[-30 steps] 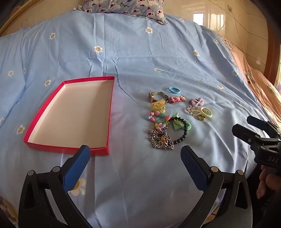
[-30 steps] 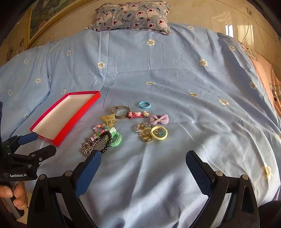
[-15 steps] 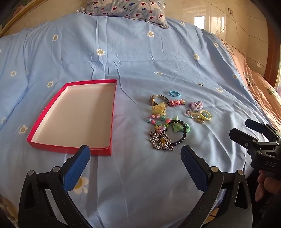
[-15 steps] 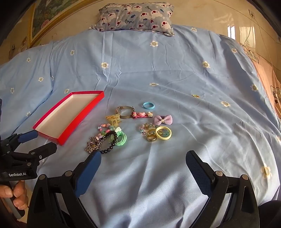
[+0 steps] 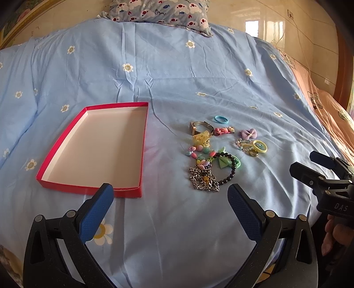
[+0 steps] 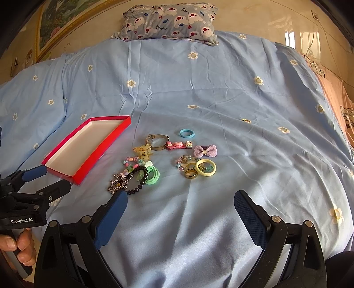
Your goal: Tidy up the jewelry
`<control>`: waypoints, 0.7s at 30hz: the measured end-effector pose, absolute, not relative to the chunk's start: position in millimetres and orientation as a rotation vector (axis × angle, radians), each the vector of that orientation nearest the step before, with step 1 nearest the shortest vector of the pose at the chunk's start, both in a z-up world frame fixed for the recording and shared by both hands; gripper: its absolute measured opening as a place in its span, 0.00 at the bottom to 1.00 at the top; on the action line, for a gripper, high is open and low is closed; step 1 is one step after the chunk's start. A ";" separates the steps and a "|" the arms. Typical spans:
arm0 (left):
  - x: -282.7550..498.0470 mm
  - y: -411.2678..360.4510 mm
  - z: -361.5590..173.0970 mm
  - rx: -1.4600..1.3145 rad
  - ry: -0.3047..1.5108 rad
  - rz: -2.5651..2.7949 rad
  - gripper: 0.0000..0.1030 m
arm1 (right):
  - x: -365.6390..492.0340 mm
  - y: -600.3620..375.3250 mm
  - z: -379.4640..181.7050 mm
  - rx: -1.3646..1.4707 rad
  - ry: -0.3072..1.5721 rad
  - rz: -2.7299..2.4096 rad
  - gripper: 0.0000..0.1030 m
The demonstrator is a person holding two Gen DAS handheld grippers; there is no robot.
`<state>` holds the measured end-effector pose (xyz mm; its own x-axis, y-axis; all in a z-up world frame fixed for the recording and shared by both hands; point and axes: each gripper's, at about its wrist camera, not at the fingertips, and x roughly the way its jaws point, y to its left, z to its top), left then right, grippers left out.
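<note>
An empty red box (image 5: 66, 183) with a pale inside lies on the blue bedspread, left of a cluster of jewelry; it also shows in the right wrist view (image 6: 97, 152). The cluster holds a silver chain (image 5: 203, 180), a black bead bracelet (image 5: 230, 175), a green hair tie (image 6: 152, 175), a yellow ring (image 6: 205, 169), a purple bow (image 6: 205, 150) and a blue ring (image 6: 187, 133). My left gripper (image 5: 170, 206) is open and empty, near the box's front corner. My right gripper (image 6: 180, 210) is open and empty, in front of the cluster.
A patterned pillow (image 6: 170, 21) lies at the bed's head. A small gold piece (image 6: 246, 120) lies apart, right of the cluster. A peach blanket (image 5: 327, 115) runs along the right side. Each gripper shows in the other's view, left (image 6: 46, 179) and right (image 5: 309, 166).
Both views have tilted up slightly, so the box and jewelry sit lower in frame. Both grippers stay open and nothing on the bed has moved.
</note>
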<state>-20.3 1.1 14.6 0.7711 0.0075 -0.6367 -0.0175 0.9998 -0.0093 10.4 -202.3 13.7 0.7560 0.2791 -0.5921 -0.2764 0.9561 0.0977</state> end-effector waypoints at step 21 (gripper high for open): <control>-20.1 -4.2 11.3 -0.006 0.691 0.018 1.00 | 10.5 -200.9 12.8 0.013 0.649 0.319 0.95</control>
<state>-20.1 -4.2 11.3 0.7703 0.0144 -0.6375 -0.0182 0.9998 0.0006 10.5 -200.9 12.8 0.7496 0.2959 -0.5921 -0.2876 0.9513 0.1113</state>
